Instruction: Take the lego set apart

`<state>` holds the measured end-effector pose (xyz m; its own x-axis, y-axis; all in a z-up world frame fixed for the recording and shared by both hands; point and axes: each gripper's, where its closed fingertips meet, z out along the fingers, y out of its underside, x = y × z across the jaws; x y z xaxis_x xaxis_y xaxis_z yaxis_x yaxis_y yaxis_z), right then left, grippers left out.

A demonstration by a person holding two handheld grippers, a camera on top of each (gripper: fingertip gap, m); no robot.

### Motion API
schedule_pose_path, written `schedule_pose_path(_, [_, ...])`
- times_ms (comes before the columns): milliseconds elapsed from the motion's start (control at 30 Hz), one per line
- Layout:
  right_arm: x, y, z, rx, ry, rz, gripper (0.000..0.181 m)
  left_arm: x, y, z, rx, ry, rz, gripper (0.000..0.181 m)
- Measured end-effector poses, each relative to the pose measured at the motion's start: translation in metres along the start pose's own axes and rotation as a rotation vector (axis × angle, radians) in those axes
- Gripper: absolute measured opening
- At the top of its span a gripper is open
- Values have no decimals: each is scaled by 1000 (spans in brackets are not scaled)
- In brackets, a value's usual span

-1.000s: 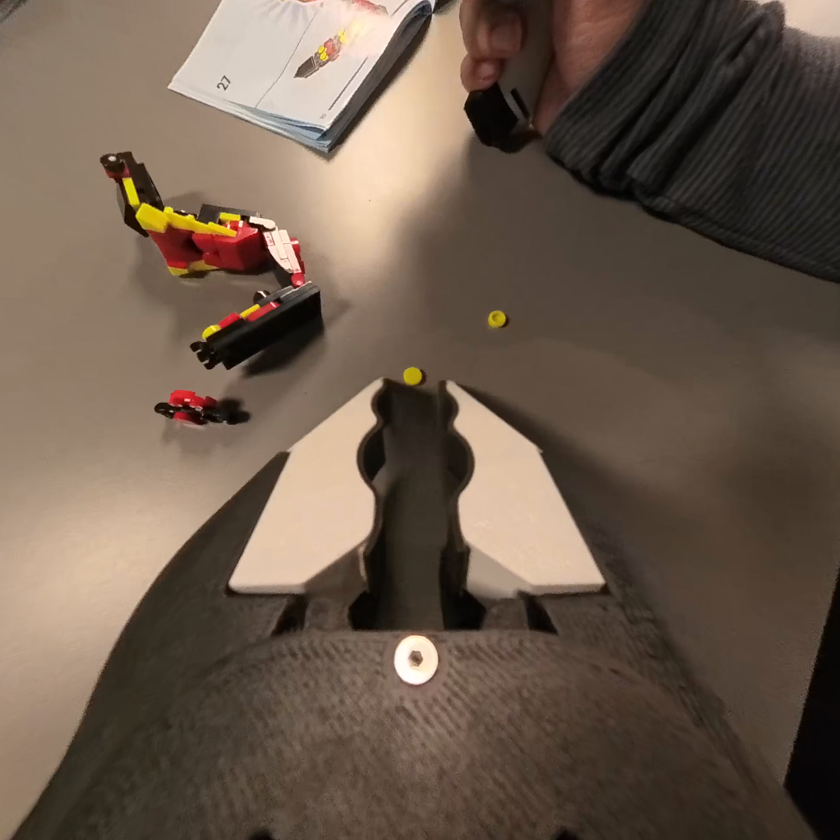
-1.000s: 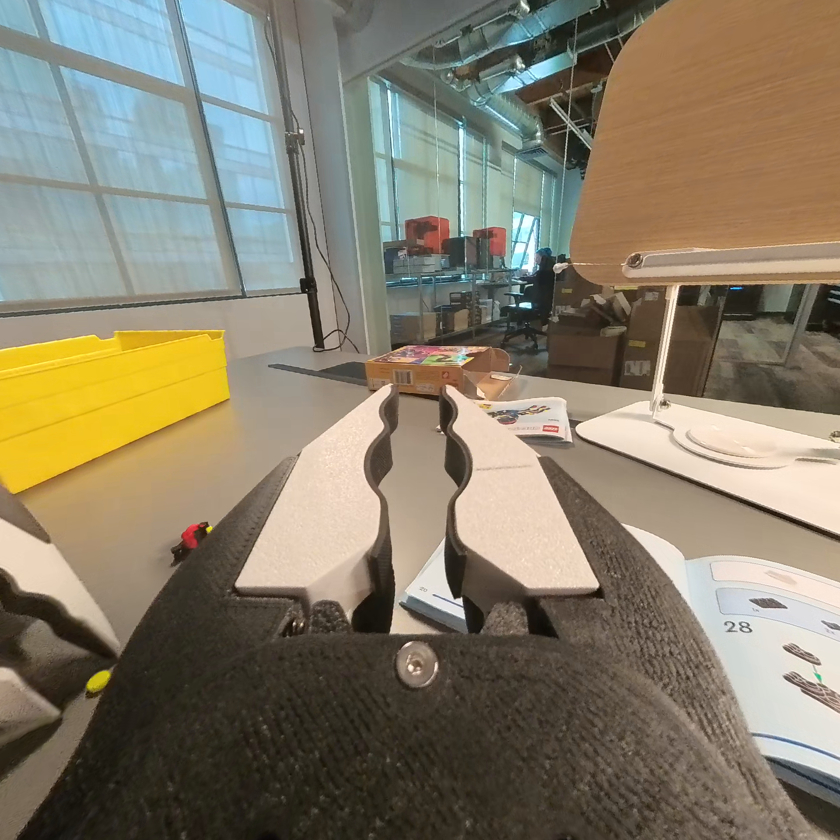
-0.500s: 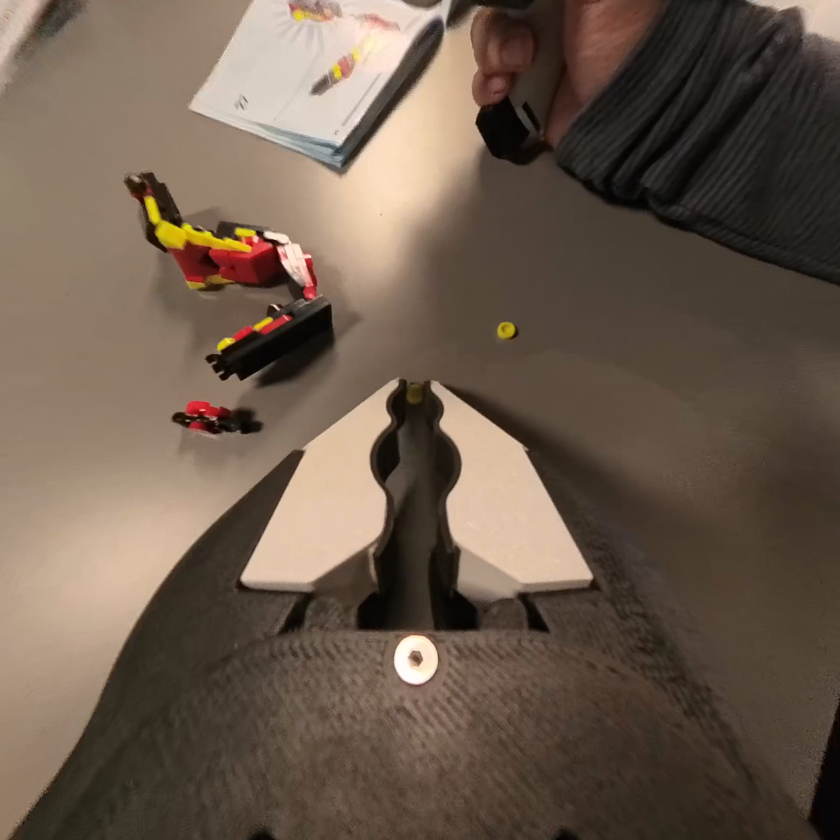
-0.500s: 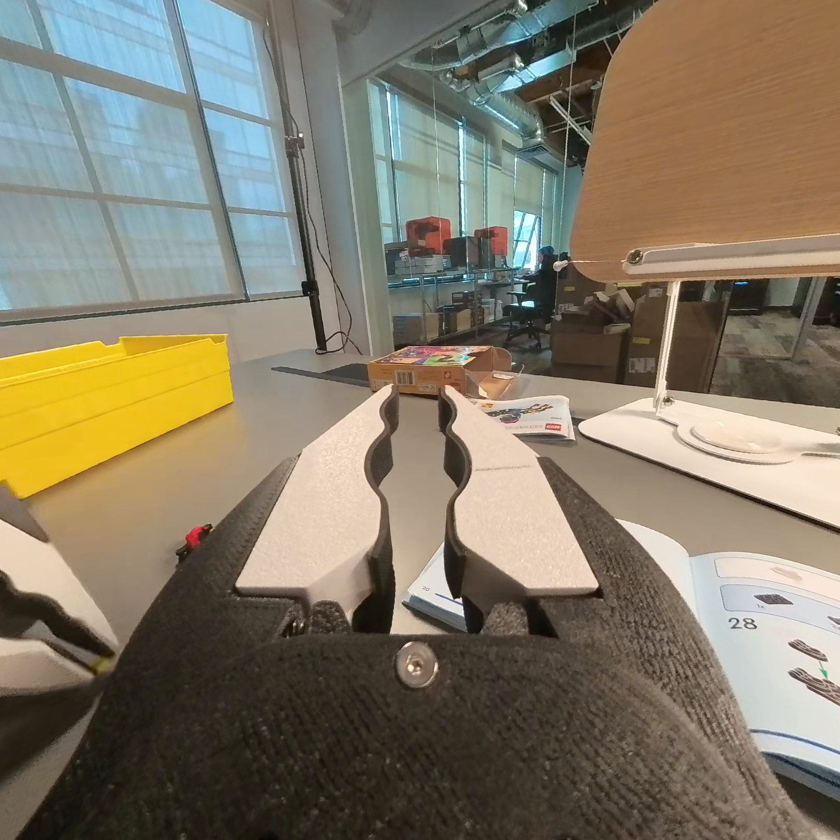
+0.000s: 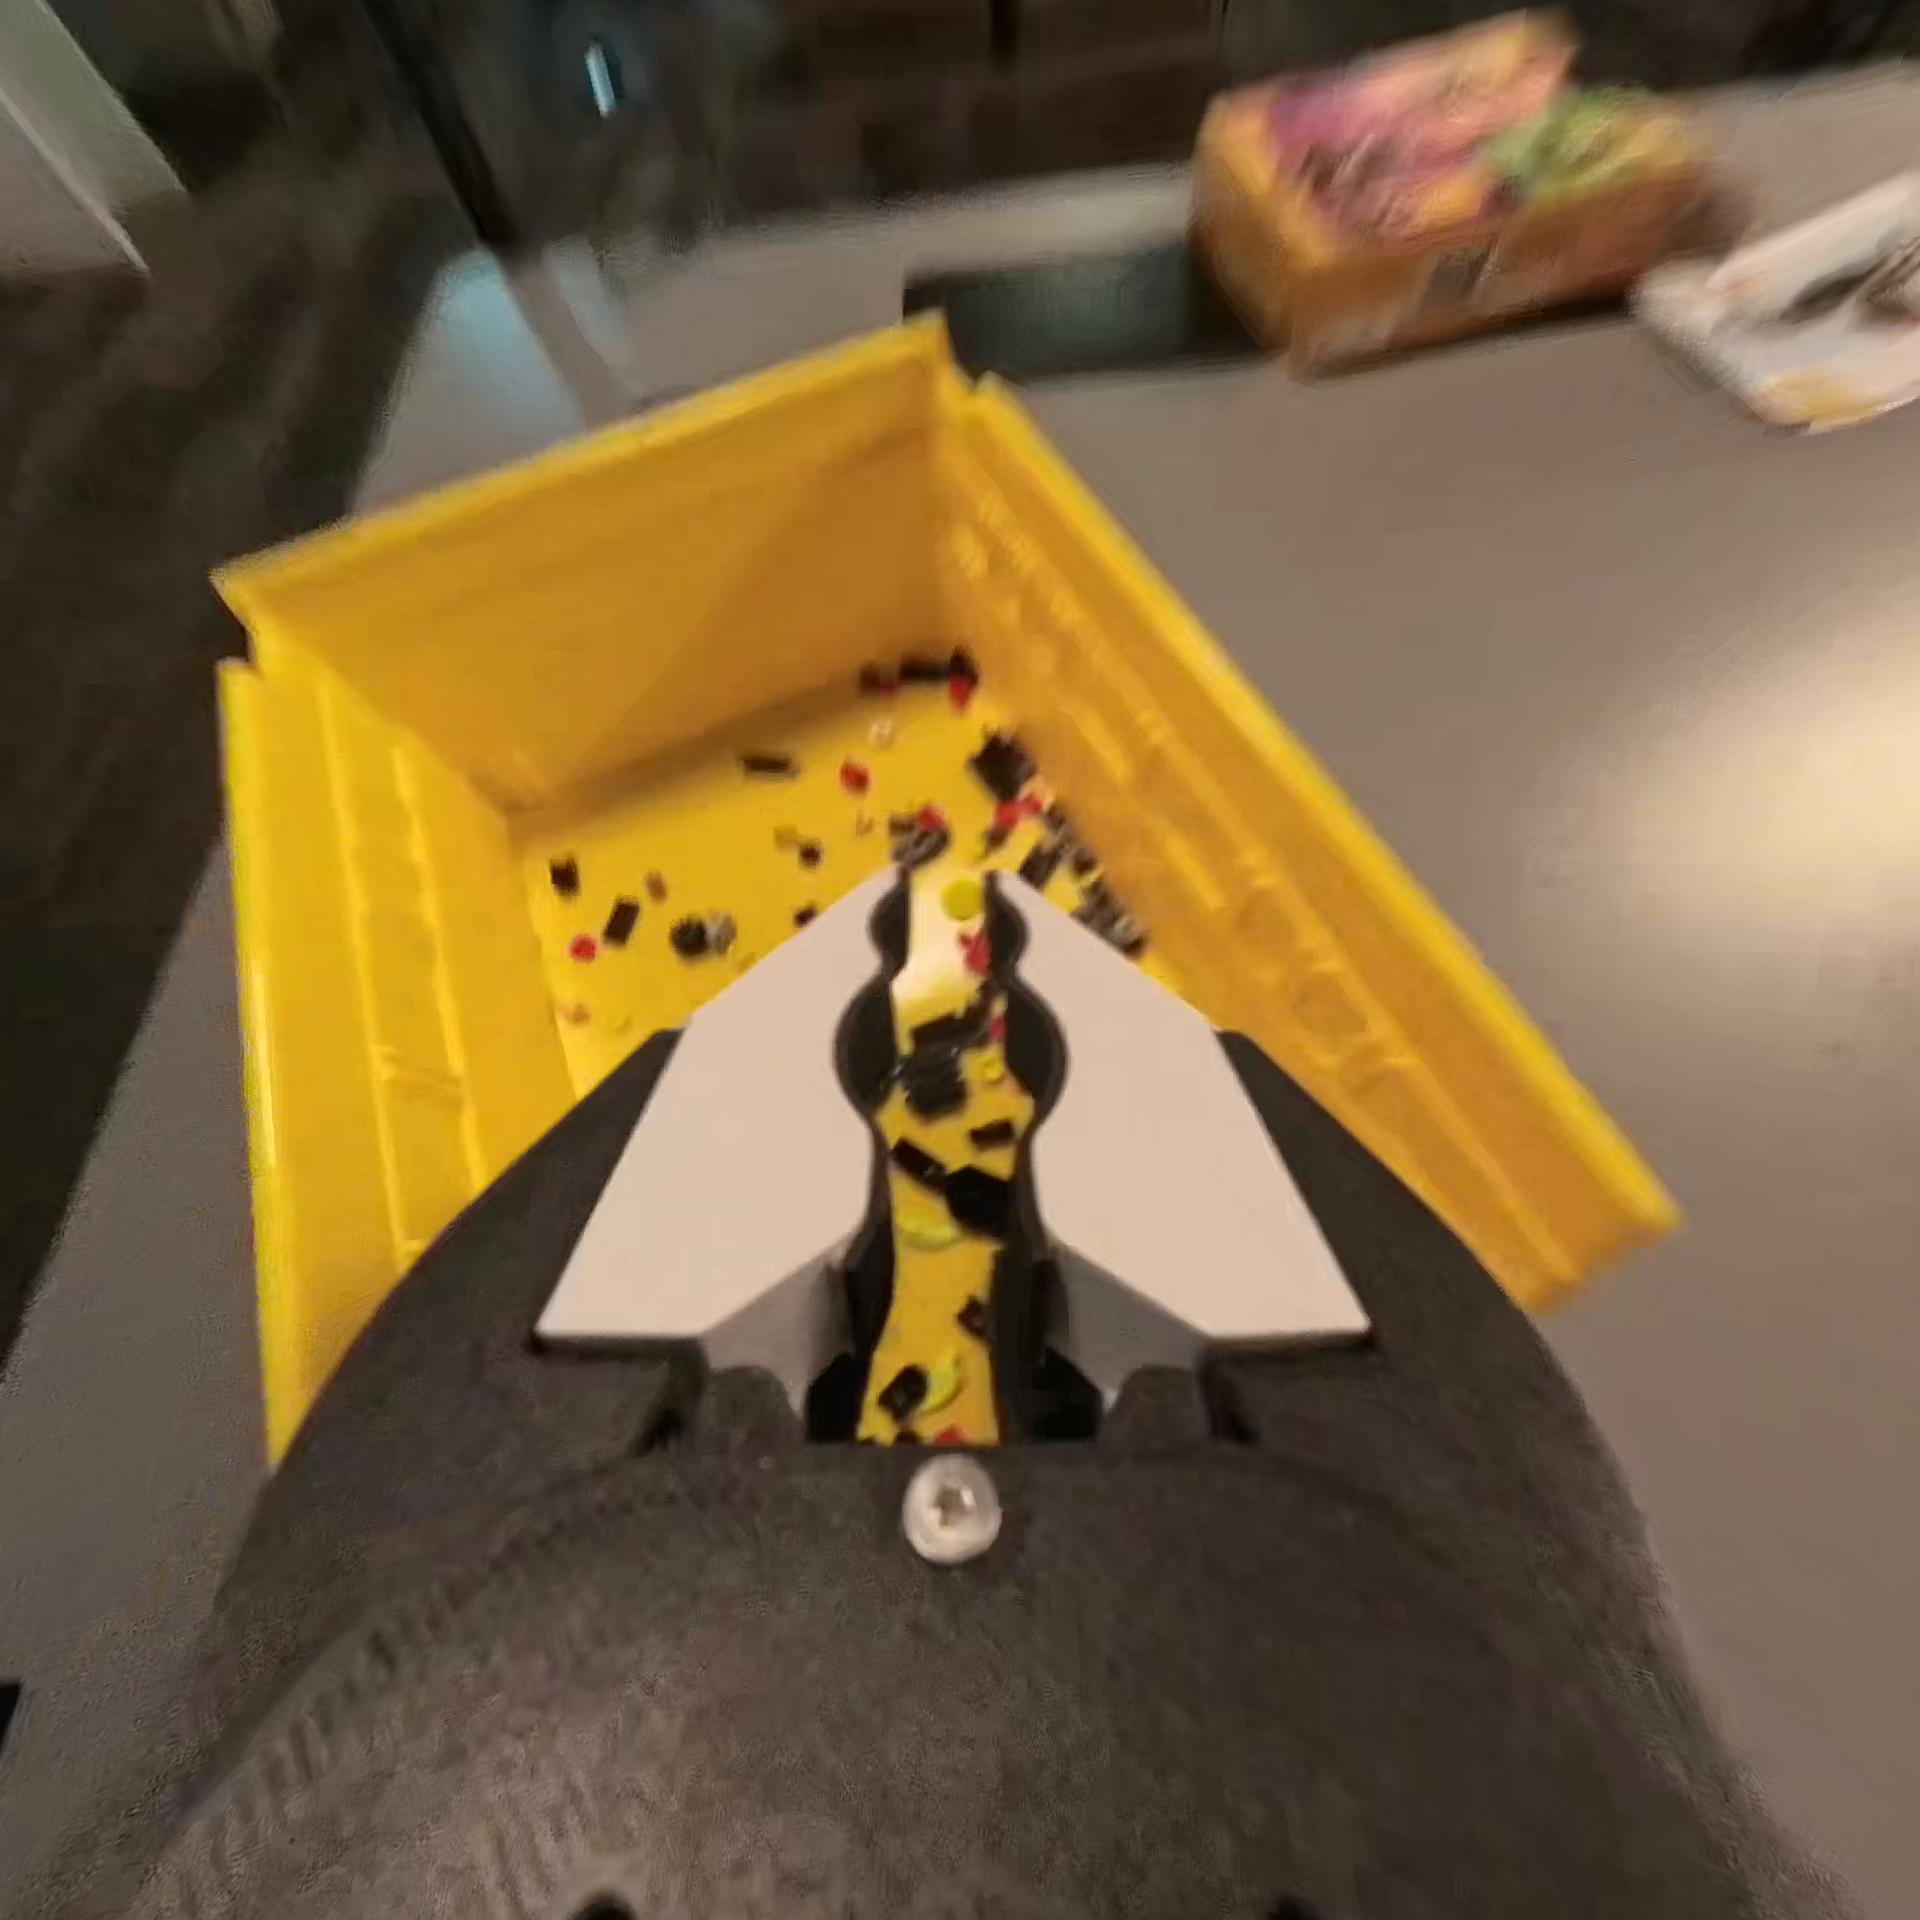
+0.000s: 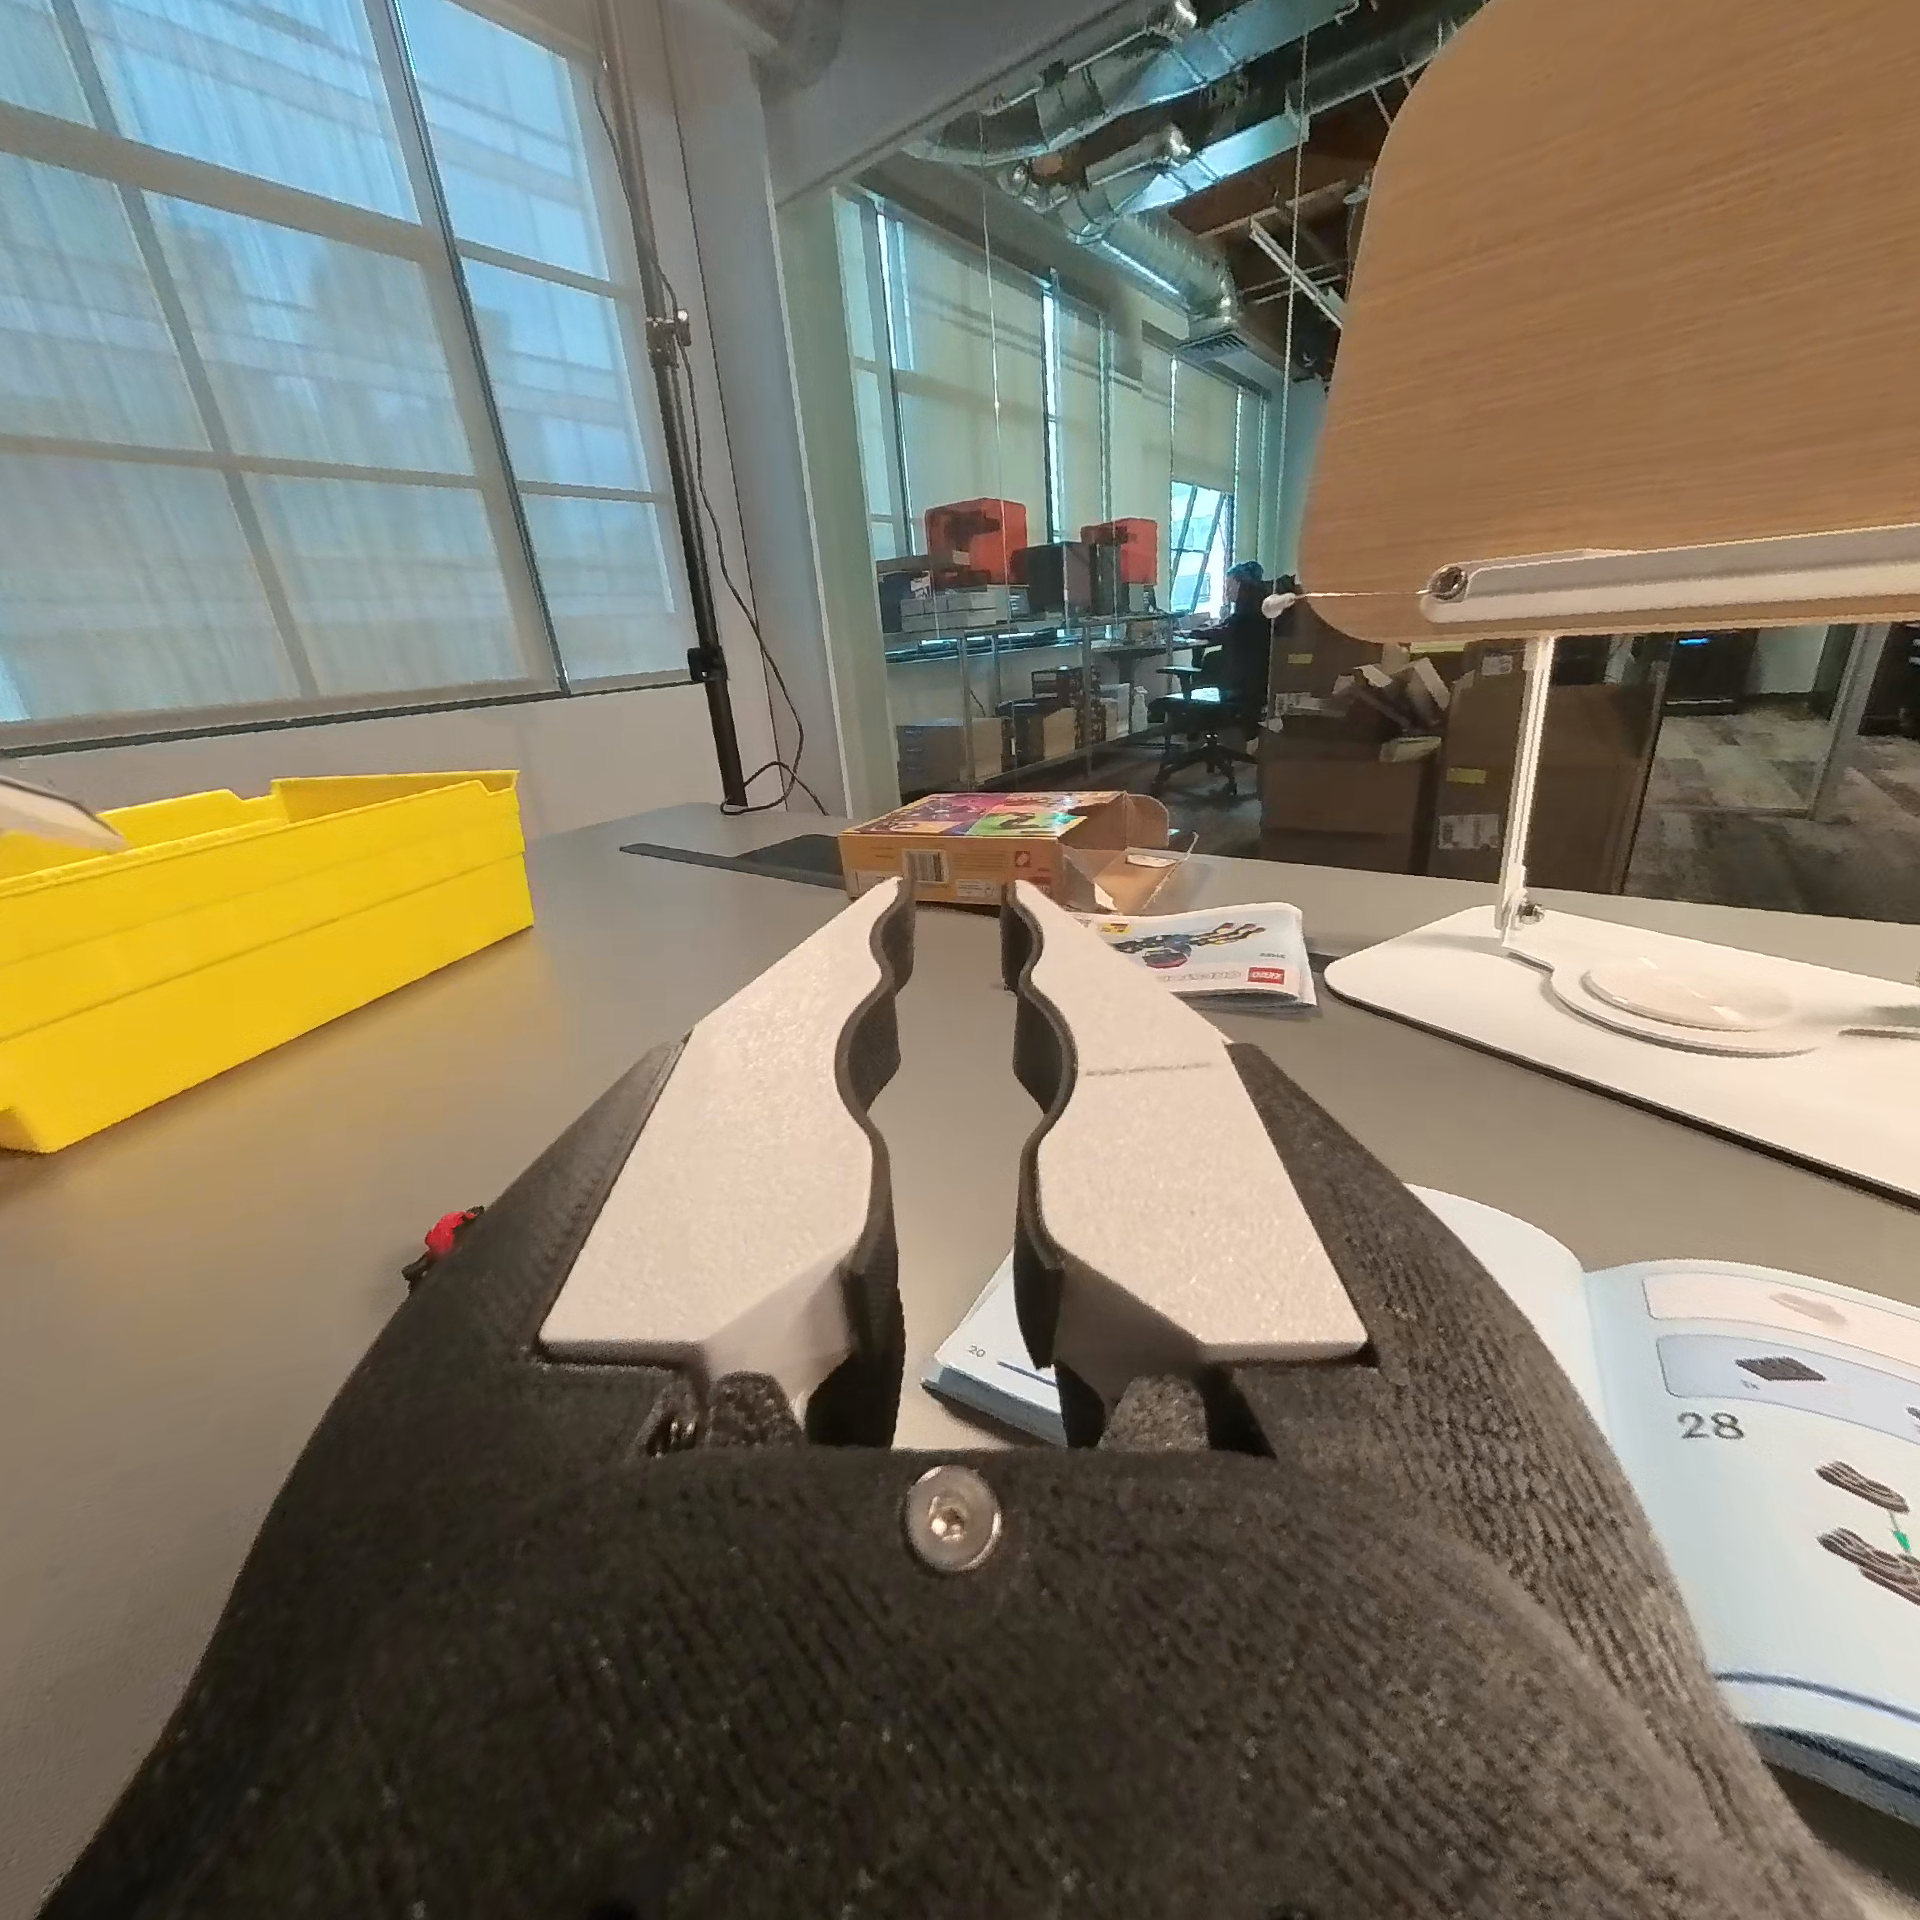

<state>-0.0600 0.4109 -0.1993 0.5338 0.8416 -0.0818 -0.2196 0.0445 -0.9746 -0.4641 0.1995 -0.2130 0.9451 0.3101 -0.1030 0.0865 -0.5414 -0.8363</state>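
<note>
Stud, small and yellow, pinched in your left gripper above yellow bin, likely for dropping | right gripper narrowly parted, empty.

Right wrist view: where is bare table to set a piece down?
Bare grey table between the yellow bin and the cardboard box, running toward the camera. Crowded on the right: open booklet, folded leaflet, white lamp base.

A wall of tall grid-paned windows lets daylight fall across the smooth grey tabletop, with exposed silver ceiling ducts, metal storage shelves and stacked brown cardboard boxes beyond.
</note>
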Motion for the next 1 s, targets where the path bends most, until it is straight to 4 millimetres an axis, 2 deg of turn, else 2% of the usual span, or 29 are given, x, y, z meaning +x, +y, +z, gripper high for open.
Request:
schedule_pose_path(33, [0, 0, 0, -1, -2, 1, 14, -9, 11, 11, -90, 21, -41, 24])
schedule_pose_path(100, [-1, 0, 0, 0, -7, 2, 12, -24, 18, 23, -162, 38, -117, 29])
schedule_pose_path(167, [-1, 0, 0, 0, -10, 3, 11, -33, 18, 28, -178, 39, -168, 31])
schedule_pose_path(267, [-1, 1, 0, -5, -14, 3, 11, -38, 24, 30, -221, 32, -194, 43])
schedule_pose_path(333, [-1, 1, 0, -7, -12, 0, 11, -29, 4, 19, -97, 21, -176, 43])
schedule_pose_path(367, [-1, 1, 1, -8, -11, -1, 11, -14, -14, 7, 10, 41, -158, 43])
schedule_pose_path(400, [-1, 1, 1, -7, -8, -4, 11, 12, -31, -9, 119, 87, -130, 43])
schedule_pose_path(433, [-1, 1, 0, -5, -5, -9, 11, 45, -44, -27, 213, 146, -88, 42])
schedule_pose_path(500, [0, 0, 0, -1, 7, -32, 11, 125, -50, -58, 334, 281, 20, 39])
schedule_pose_path(567, [3, -1, -1, -4, 29, -69, 10, 223, -33, -83, 425, 483, 118, 28])
schedule_pose_path(600, [4, -1, -2, -5, 36, -83, 10, 269, -12, -85, 386, 568, 193, 27])
schedule_pose_path(667, [3, -1, -2, -3, 35, -93, 10, 334, 33, -76, 237, 645, 340, 28])
schedule_pose_path(733, [2, -1, -2, -4, 32, -98, 10, 376, 56, -70, 169, 734, 372, 24])
schedule_pose_path(800, [2, -1, -2, -7, 30, -100, 10, 403, 70, -61, 58, 826, 332, 24])
schedule_pose_path(867, [2, -1, -2, -7, 29, -98, 10, 415, 77, -48, -1, 840, 349, 23])
schedule_pose_path(1000, [3, 0, -2, -9, 28, -83, 10, 425, 93, -31, -76, 843, 416, 19])
